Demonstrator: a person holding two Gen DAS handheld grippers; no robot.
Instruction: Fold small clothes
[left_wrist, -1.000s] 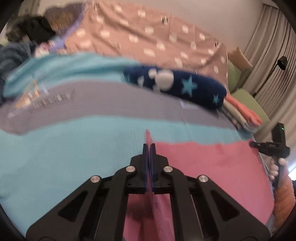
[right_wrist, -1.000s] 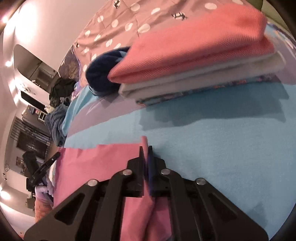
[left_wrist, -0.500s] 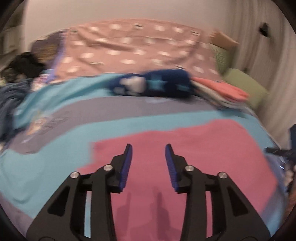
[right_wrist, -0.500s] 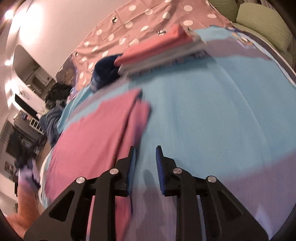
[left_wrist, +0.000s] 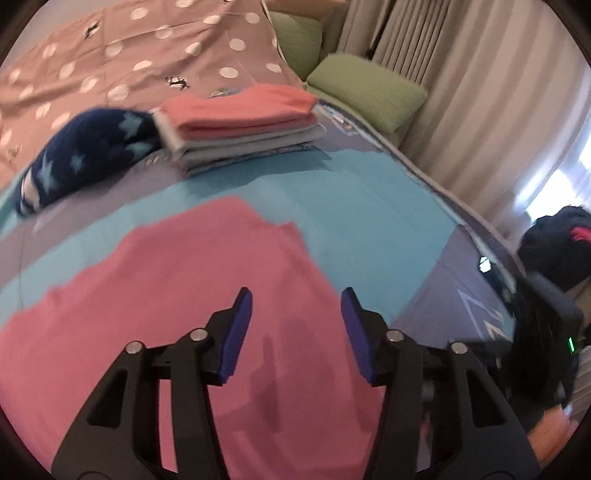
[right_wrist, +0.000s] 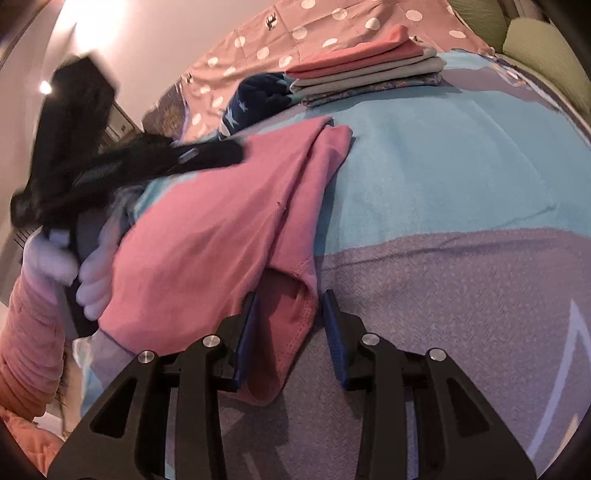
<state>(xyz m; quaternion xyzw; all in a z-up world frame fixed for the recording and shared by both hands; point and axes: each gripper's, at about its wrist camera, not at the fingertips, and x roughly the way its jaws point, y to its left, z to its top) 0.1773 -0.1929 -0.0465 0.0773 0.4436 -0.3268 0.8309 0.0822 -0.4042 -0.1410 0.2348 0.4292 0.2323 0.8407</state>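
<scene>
light: dim, warm | glare: window (left_wrist: 550, 177) | blur: motion | edges: fisheye-warped

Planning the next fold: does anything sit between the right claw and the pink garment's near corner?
Nothing visible does. The right claw has its jaws opening, and the hemmed corner of the pink garment lies right between them, pads not pressing on it. The folded stack sits far beyond.

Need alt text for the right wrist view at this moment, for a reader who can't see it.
The right claw is opening over the near corner of a pink garment lying folded on a blue and grey bedspread, the corner between its pads. Beyond lie a stack of folded clothes and a navy star-patterned item; the left claw crosses at left.
</scene>
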